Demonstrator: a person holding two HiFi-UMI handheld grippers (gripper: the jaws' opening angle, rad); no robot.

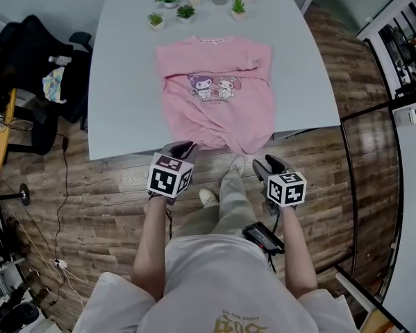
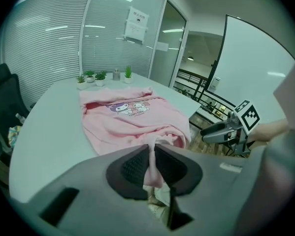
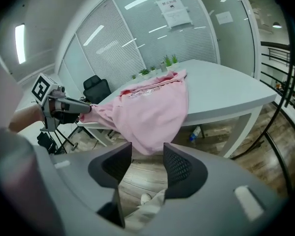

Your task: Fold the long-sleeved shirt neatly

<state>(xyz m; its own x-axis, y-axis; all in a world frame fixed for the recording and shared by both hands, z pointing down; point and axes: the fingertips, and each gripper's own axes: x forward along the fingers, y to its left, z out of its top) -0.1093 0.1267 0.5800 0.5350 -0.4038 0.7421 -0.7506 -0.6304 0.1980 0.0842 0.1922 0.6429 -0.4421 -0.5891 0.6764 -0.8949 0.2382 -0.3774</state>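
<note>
At the near edge of the desk [image 1: 124,68] the pink shirt [image 1: 218,109] lies flat, its hem hanging over. My left gripper [image 2: 151,163] pinches the hem in its jaws. My right gripper [image 3: 147,163] has open, empty jaws; I should grab the other corner, level.

The shirt [image 1: 218,92] at the frame's centre is pink with a purple-and-white cartoon print; the table [image 1: 124,82] is pale grey and the floor [image 1: 103,193] brown wood-grain. The left gripper [image 1: 182,147] and the right gripper [image 1: 271,162] are grey with black-and-white square markers. At the top, the plants [image 1: 186,11] are green in white pots.
</note>
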